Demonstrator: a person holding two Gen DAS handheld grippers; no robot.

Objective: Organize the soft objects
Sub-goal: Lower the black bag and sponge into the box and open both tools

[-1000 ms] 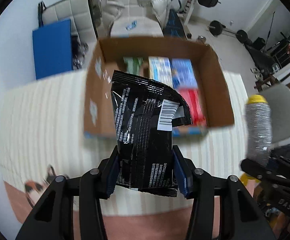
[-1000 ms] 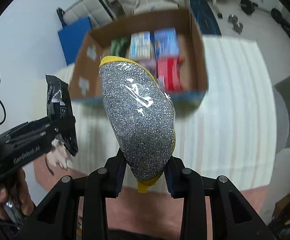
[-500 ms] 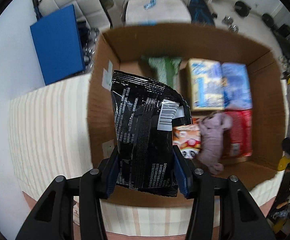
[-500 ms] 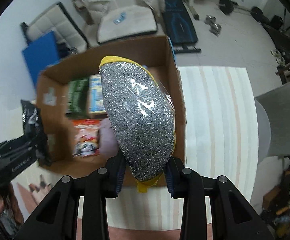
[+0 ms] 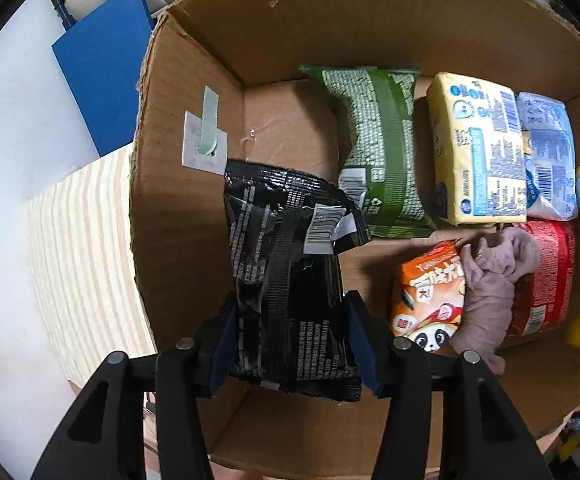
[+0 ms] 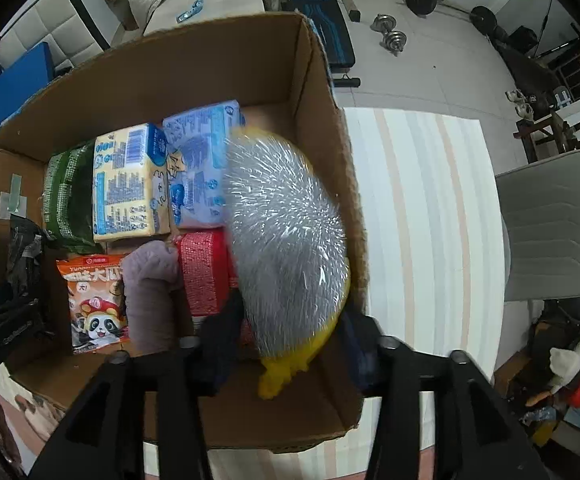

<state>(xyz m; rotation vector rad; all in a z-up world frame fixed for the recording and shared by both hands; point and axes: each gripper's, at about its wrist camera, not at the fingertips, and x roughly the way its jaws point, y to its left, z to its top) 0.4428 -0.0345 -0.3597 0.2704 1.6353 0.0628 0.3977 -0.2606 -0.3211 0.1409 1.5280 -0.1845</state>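
Both pairs of jaws have just been opening. The left gripper (image 5: pixel 290 340) has a black packet (image 5: pixel 285 272) between its blue pads, which stand at the packet's sides; whether they still press on it cannot be told. The right gripper (image 6: pixel 285 344) has its jaws apart, and the silver sponge (image 6: pixel 285 236), blurred, with a yellow edge, sits loose between them, tilted toward the box's right wall. Both grippers point down into the cardboard box (image 5: pixel 177 208), which stands on a striped cloth (image 6: pixel 422 200). On the box floor lie a green pack (image 5: pixel 378 148), a yellow pack (image 5: pixel 478 148), a blue pack (image 5: pixel 550 160), a red pack (image 5: pixel 550 276), an orange panda bag (image 5: pixel 430 296) and a mauve cloth (image 5: pixel 490 288) draped across the last two.
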